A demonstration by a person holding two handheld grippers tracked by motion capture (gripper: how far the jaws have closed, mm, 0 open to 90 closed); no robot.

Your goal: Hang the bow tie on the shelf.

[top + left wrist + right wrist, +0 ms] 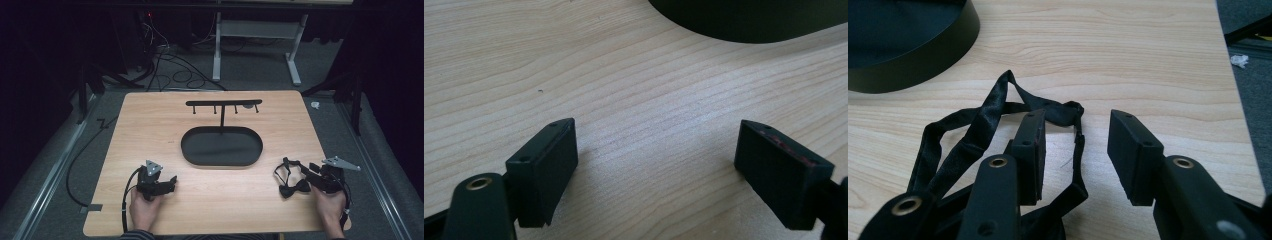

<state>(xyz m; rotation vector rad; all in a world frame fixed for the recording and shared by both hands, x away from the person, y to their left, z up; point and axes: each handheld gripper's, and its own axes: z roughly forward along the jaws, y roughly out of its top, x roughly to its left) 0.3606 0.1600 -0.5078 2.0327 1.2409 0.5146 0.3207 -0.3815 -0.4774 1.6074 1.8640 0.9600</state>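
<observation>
A black bow tie with a looped strap lies on the wooden table near the front right. My right gripper is at it with its jaws open. In the right gripper view the strap loops under the left jaw, and one strand runs between the jaws of my right gripper without the pads pressing on it. My left gripper rests at the front left. Its jaws are open over bare wood.
A black oval tray sits mid-table with a thin post and a hook bar rising behind it. Its edge shows in the left gripper view and the right gripper view. The table's right edge is close.
</observation>
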